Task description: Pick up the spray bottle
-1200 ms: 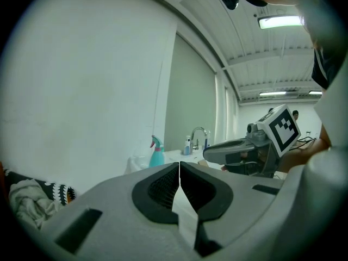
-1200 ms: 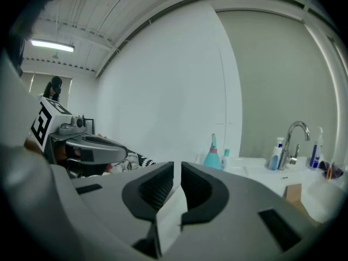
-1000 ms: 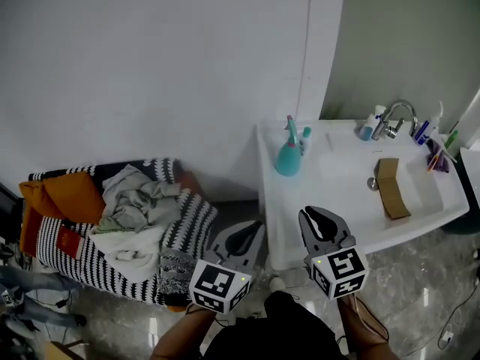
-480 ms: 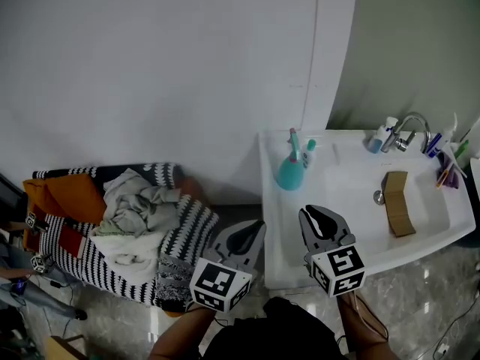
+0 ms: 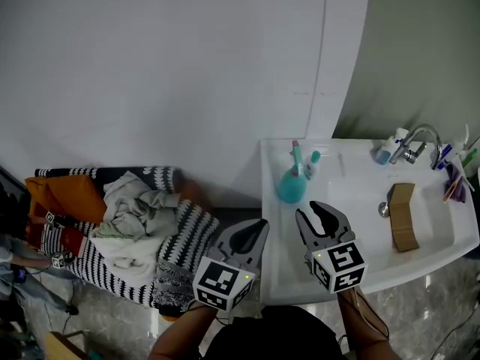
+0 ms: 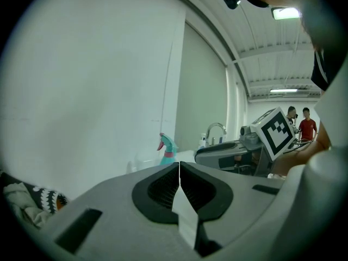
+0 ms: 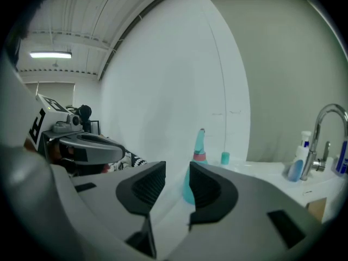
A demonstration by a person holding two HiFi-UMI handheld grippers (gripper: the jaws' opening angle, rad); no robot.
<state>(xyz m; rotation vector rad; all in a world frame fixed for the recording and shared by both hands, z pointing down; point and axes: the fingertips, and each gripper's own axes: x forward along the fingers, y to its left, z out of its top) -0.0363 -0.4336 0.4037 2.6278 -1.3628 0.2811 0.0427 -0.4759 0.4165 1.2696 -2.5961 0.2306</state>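
Observation:
The teal spray bottle with a pink collar stands upright at the back left corner of the white sink counter. My right gripper hovers over the counter's front left part, short of the bottle. Its jaws are opening and nothing is between them. In the right gripper view the bottle shows through the gap of the right gripper, still some way off. My left gripper is shut and empty beside the counter's left edge. In the left gripper view the bottle stands beyond the left gripper.
A chrome faucet and several small bottles line the counter's back right. A brown cardboard piece lies in the basin. A small teal cap sits right of the bottle. A striped basket of laundry stands on the floor at left.
Both grippers have moved forward toward the sink, so the bottle is nearer the right gripper. The right gripper's jaws, shut before, now stand apart.

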